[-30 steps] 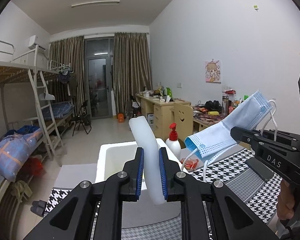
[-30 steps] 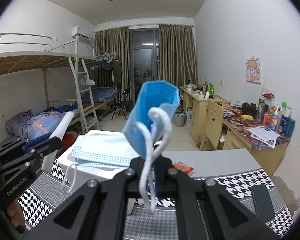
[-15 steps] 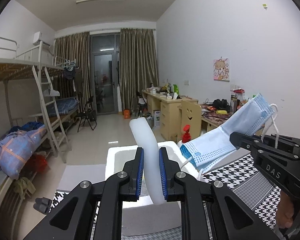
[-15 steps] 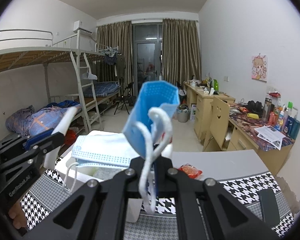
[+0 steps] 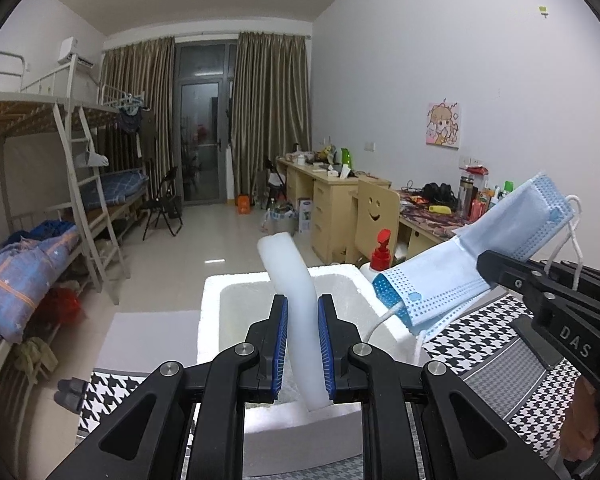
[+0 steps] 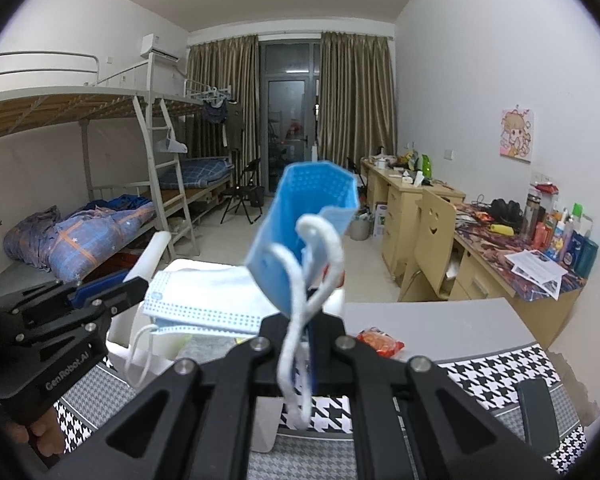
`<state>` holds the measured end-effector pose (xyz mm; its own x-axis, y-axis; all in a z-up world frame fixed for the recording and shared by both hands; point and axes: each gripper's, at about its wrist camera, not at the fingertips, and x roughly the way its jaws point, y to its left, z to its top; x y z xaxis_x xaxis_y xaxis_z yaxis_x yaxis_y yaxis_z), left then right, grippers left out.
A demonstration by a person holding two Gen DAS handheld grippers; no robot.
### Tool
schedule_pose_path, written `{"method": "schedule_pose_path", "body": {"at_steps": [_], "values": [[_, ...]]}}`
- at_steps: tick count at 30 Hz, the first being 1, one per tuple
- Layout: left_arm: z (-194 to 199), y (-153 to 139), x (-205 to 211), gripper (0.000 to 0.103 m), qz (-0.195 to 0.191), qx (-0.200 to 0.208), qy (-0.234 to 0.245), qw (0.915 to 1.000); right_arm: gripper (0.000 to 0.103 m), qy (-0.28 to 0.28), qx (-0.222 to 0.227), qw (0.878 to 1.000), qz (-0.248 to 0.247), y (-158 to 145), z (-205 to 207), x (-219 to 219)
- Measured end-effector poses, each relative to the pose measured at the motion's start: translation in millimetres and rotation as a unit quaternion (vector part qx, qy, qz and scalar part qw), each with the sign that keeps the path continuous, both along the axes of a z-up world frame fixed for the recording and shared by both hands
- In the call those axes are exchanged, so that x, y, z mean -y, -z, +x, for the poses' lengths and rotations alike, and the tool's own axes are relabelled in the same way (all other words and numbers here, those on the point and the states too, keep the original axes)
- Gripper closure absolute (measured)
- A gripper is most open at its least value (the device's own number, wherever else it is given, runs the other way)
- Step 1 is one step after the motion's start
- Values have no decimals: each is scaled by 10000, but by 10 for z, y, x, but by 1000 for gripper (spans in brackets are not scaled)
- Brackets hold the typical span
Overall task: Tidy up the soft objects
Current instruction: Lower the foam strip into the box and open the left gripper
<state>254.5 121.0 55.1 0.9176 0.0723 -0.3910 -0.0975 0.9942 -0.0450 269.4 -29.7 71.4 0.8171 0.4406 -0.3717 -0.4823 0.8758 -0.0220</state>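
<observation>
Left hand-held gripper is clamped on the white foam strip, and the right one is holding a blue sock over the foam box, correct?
Not a sock: the right hand-held gripper holds blue face masks, as the right wrist view shows. The left hand-held gripper does clamp the white foam strip over the foam box.

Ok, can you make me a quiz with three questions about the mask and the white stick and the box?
1. Where is the pump bottle?
A. Behind the white box
B. On the bunk bed
C. Inside the box

2. What colour is the mask?
A. Red
B. Blue
C. Green

3. What is the left tool doing?
A. Hanging open with nothing in it
B. Squeezing a white foam strip
C. Pinching the mask

Answers:
1. A, its red pump pokes up just past the box's far rim.
2. B, the folded mask in the right tool is light blue with white ear loops.
3. B, the strip stands between the blue pads and both press on it.
</observation>
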Motion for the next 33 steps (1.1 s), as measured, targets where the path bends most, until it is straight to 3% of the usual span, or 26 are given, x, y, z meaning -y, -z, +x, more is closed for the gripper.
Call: {"method": "schedule_pose_path", "body": {"at_steps": [14,17,20,22,24,26,33], "values": [[362,166,-91,86,-2,-507,26,9987,96,260,-97,9996,-110,35,124,-71],[439,218,-98,82,-67,-609,38,9981,96,279,-120,9995,-106,36,131,-70],[474,269,-92,72,83,-685,-3,9976,96,307,-115,9994,-133,48,135,-67],[469,269,-94,60,104,-704,5,9975,96,381,-90,9991,-154,55,147,-58],[443,250,-100,21,83,-594,-101,9981,96,387,-106,9991,-134,48,162,-42],[375,209,-113,8,133,-396,-229,9989,96,390,-103,9991,-130,42,167,-39],[218,160,-121,2,291,-170,-429,9985,96,334,-72,9993,-128,11,147,-63]]}}
